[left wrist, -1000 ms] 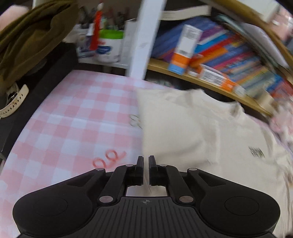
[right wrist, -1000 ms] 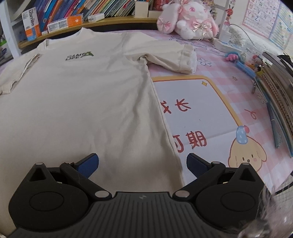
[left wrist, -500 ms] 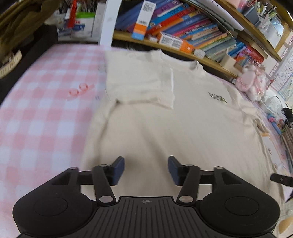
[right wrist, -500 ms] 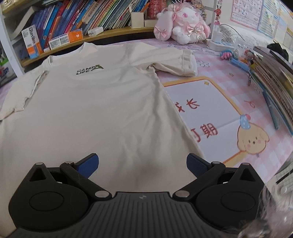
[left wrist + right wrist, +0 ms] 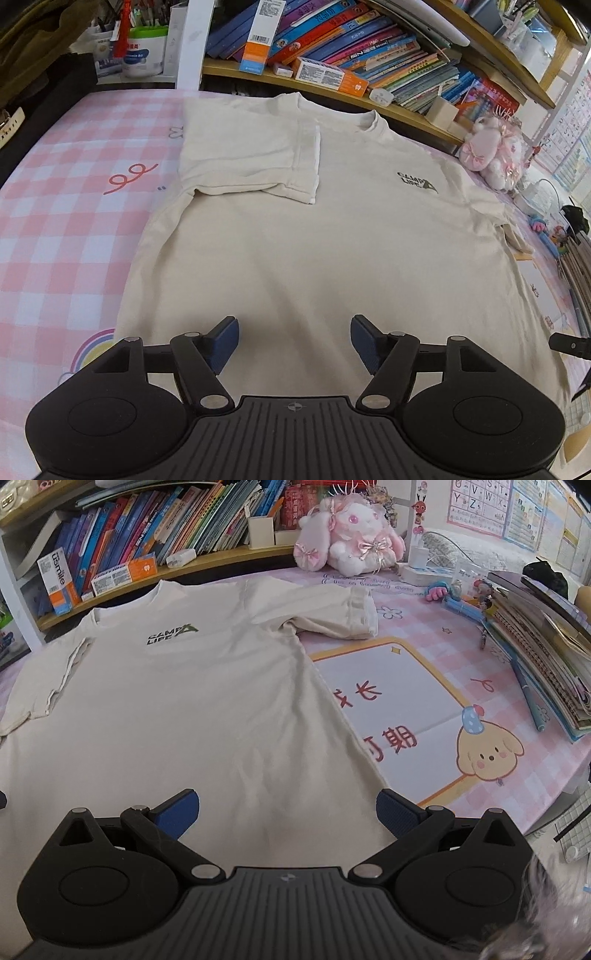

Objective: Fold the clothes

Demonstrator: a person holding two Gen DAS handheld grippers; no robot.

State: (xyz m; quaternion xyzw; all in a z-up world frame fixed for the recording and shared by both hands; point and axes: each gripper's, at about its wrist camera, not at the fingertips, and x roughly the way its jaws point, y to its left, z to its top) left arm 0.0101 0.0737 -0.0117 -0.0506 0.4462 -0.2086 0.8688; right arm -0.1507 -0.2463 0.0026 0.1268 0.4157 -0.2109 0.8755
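A cream T-shirt (image 5: 314, 258) lies front up and nearly flat on the table (image 5: 66, 221), which is covered with a pink-and-white checked cloth. Its fabric is plain and lightly creased, with a small dark logo (image 5: 170, 634) on the chest and a ribbed round collar (image 5: 365, 122). The long axis runs from the hem, close under both sets of fingers, straight away to the collar at the far edge of the table, so the neck points away from the fingers toward the bookshelf (image 5: 369, 48). The sleeve (image 5: 251, 158) ahead and to the left of the left gripper (image 5: 294, 341) is folded inward over the chest, its hemmed cuff lying on the body of the shirt. The other sleeve (image 5: 340, 618), ahead and to the right of the right gripper (image 5: 288, 814), stretches out sideways onto the cloth. The left gripper's blue-padded fingers (image 5: 223, 341) hover over the lower part of the shirt; they are spreading apart, with only the flat cloth showing in the gap and nothing pinched. The right gripper's fingers (image 5: 177, 812) stand wide over the shirt's lower right side, the right one near its side seam, and clasp nothing. Beyond the outstretched sleeve sits a pink plush rabbit (image 5: 351, 535), and to the right of the right fingers a stack of books (image 5: 543, 657) lies on the table beside a printed cartoon puppy (image 5: 487, 749).
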